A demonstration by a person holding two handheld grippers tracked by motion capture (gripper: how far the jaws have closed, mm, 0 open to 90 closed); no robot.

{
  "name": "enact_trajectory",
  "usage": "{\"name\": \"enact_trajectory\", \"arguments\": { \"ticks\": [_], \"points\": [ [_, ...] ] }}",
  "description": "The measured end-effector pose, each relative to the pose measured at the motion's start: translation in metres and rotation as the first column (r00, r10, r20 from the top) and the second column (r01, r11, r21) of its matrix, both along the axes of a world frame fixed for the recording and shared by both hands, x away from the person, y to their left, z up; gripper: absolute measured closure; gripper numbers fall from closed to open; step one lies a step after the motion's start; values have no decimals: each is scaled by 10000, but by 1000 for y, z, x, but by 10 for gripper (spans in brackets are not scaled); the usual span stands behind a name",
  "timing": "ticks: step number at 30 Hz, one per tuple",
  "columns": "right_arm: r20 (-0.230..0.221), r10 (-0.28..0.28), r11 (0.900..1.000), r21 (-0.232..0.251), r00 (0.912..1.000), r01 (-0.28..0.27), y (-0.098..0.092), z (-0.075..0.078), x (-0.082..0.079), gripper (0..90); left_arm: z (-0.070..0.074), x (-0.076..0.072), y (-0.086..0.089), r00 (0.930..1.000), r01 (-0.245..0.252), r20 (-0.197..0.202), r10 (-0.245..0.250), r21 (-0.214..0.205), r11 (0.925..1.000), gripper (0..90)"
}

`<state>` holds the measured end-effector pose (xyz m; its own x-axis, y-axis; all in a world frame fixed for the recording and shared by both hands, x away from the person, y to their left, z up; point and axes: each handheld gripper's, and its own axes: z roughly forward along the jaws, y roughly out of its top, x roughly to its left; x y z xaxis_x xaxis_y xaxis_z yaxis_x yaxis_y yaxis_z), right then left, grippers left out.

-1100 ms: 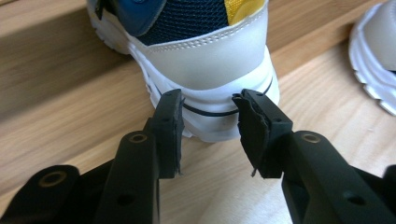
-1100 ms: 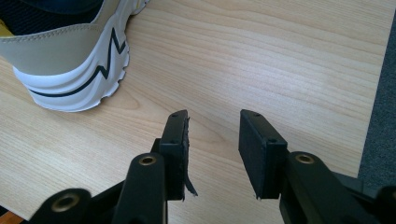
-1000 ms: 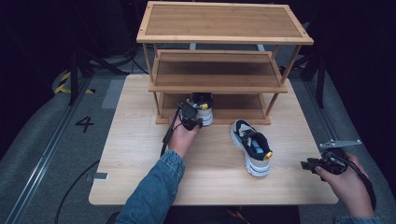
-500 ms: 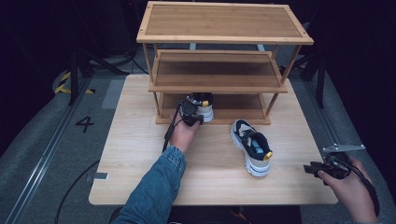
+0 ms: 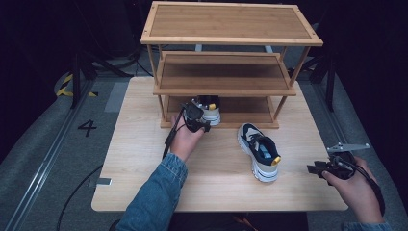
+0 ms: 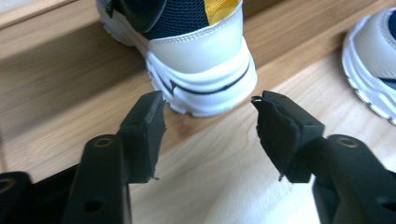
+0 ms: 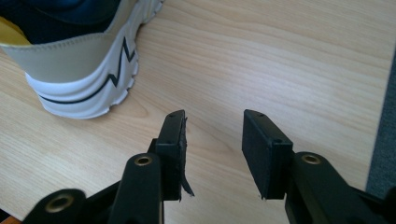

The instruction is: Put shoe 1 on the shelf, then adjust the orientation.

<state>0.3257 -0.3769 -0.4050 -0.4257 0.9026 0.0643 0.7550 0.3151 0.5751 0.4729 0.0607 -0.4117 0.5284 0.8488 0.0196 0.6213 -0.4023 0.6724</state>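
We see two matching shoes: the shoe on the rack (image 5: 210,109) has a white sole with a thin black line, a cream heel panel, navy mesh and a yellow tab. The shoe on the table (image 5: 260,151) repeats this, with a black zigzag line along its white sole. The rack (image 5: 231,24) is warm honey-brown wood; the table (image 5: 144,183) is paler wood with fine grain. Our left hand-held gripper (image 6: 208,105) and right hand-held gripper (image 7: 212,116) are matte black. The sleeve (image 5: 154,197) is blue denim.
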Motion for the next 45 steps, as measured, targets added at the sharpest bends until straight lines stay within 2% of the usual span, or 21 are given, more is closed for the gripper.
{"name": "enact_trajectory", "arguments": {
  "ticks": [4, 7, 9, 11, 14, 16, 19, 20, 21, 22, 25, 28, 31, 34, 35, 38, 40, 41, 42, 43, 45],
  "points": [
    [88, 217, 9997, -69, 9997, -216, 7, 1, 7, 588, 17, -15, 7, 9998, 141, -113, -139, 173, 9998, 348],
    [107, 440, 9990, -79, 9990, -439, 13, 2, 12, 587, 25, -23, 12, 9997, 198, -147, -197, 38, 9998, 327],
    [148, 602, 9981, -106, 9981, -600, 18, 3, 15, 587, 28, -29, 16, 9994, 272, -232, -265, 283, 9992, 301],
    [174, 780, 9968, -161, 9968, -777, 23, 5, 18, 581, 30, -35, 19, 9971, 524, -588, -475, 838, 9951, 277],
    [156, 1056, 9942, -200, 9943, -1052, 30, 7, 21, 539, 34, -43, 24, 9933, 716, -994, -593, 1253, 9895, 262],
    [142, 1285, 9913, -312, 9916, -1280, 34, 8, 23, 527, 36, -48, 28, 9916, 743, -1147, -590, 1338, 9882, 238],
    [298, 1454, 9885, -466, 9889, -1440, 38, 11, 27, 514, 37, -52, 33, 9892, 811, -1337, -608, 1527, 9849, 225],
    [338, 1513, 9873, -537, 9879, -1493, 40, 12, 28, 514, 37, -55, 36, 9868, 1023, -1416, -784, 1702, 9801, 225],
    [310, 1669, 9848, -549, 9855, -1650, 44, 14, 29, 508, 35, -58, 40, 9834, 1065, -1645, -762, 1841, 9771, 203],
    [310, 1669, 9848, -549, 9855, -1650, 44, 14, 29, 508, 35, -58, 40, 9834, 1065, -1645, -762, 1841, 9771, 207],
    [-11, 1782, 9828, -487, 9840, -1781, 47, 18, 33, 494, 31, -64, 47, 9772, 1166, -1991, -734, 2147, 9697, 205],
    [-45, 1979, 9783, -608, 9802, -1978, 47, 20, 35, 497, 27, -69, 53, 9706, 1298, -2280, -765, 2288, 9648, 206],
    [-35, 2193, 9743, -524, 9756, -2192, 50, 27, 36, 502, 26, -73, 59, 9692, 1267, -2361, -696, 2360, 9635, 206],
    [-47, 2494, 9676, -386, 9684, -2494, 56, 35, 36, 553, 24, -77, 66, 9680, 1070, -2462, -479, 2323, 9667, 206],
    [-63, 2548, 9661, -406, 9670, -2549, 58, 37, 36, 567, 23, -78, 69, 9684, 1023, -2459, -417, 2392, 9656, 206],
    [-327, 2755, 9588, -632, 9608, -2770, 69, 35, 40, 582, 22, -82, 75, 9677, 872, -2507, -261, 2359, 9679, 207],
    [-610, 2946, 9512, -767, 9537, -2988, 77, 30, 43, 604, 22, -83, 79, 9690, 777, -2466, -164, 2410, 9674, 208],
    [-610, 2946, 9512, -767, 9537, -2988, 77, 30, 43, 604, 22, -83, 79, 9690, 777, -2466, -164, 2410, 9674, 208],
    [-927, 2808, 9522, -977, 9553, -2894, 80, 26, 45, 601, 22, -85, 81, 9688, 739, -2475, -125, 2407, 9678, 208],
    [-1027, 2704, 9555, -933, 9573, -2799, 80, 24, 47, 601, 22, -85, 82, 9682, 714, -2501, -103, 2364, 9690, 208],
    [-1077, 2611, 9579, -937, 9593, -2712, 79, 22, 49, 596, 22, -85, 83, 9682, 694, -2501, -71, 2410, 9681, 208]
  ]
}}
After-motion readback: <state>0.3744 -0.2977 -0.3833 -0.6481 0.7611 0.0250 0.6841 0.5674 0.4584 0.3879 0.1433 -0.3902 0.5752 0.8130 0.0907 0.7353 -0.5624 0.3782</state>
